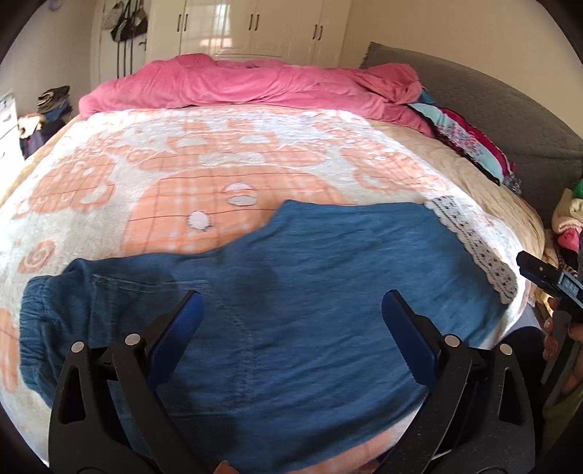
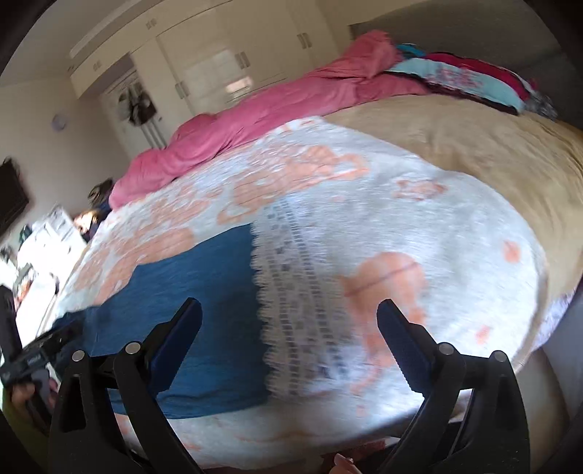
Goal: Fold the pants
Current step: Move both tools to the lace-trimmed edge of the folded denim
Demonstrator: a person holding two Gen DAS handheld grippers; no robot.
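Both the left gripper [image 1: 291,313] and right gripper [image 2: 289,321] gape wide, empty, above the blue lace-hemmed denim pants [image 1: 309,284]; next, grasp the edge below for another fold.

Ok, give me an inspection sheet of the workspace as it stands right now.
Surface: bed with a peach-and-white blanket over a tan cover.
Job's things: blue pants lying flat on the blanket, waistband at the left in the left wrist view, lace hem at the right.
Clutter: pink duvet bunched at the far side; patterned pillows beside it.
Grippers: left gripper open above the pants, holding nothing; right gripper open above the lace hem, holding nothing.
Cables: nothing seen.
Surroundings: cream wardrobe, hanging bags, grey headboard.
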